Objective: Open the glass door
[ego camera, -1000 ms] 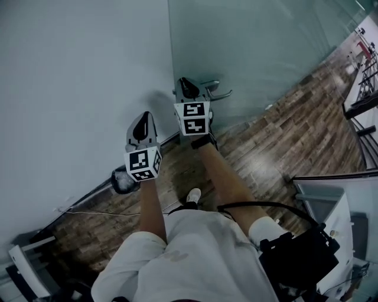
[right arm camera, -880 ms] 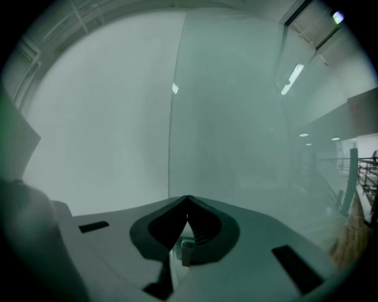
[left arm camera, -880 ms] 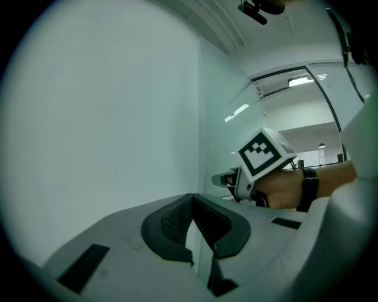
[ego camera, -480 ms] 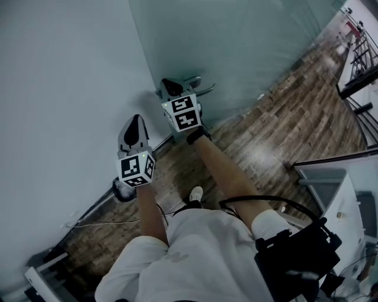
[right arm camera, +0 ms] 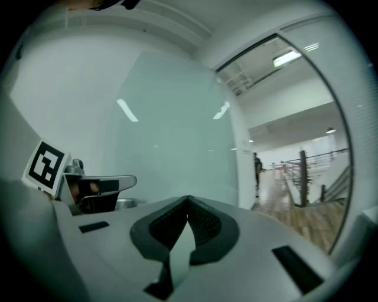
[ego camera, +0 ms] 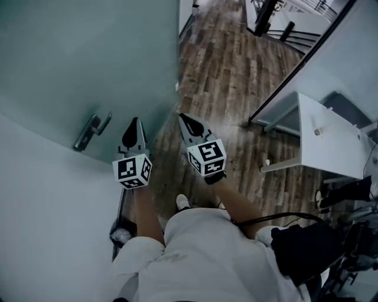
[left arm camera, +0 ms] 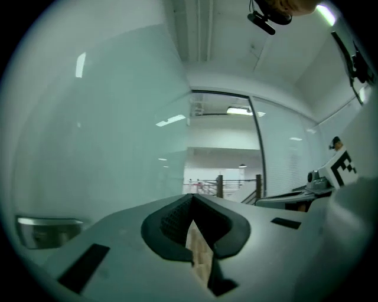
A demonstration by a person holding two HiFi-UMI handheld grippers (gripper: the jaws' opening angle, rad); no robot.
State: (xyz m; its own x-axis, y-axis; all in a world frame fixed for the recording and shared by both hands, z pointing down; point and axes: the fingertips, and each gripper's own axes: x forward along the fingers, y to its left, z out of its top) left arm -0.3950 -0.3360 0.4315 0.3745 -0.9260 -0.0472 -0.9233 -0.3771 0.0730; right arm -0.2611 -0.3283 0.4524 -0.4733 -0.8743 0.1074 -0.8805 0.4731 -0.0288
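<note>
The dark brown wood-plank floor [ego camera: 236, 76] runs from the bottom of the head view to its top edge. A person's white shoe [ego camera: 182, 202] stands on it. Right of the shoe and further up, a white rectangular desk [ego camera: 331, 135] stands on the planks on a thin white frame. Left of the shoe and lower, a small round dark fitting [ego camera: 120, 235] sits at the floor's edge. Well above the shoe, black railing posts [ego camera: 266, 15] rise from the planks.

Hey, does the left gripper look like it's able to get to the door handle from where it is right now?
Probably yes. The door handle sits close beside the left gripper, to its left, with nothing between them. Its jaws are shut and empty, so they'd have to open first.
</note>
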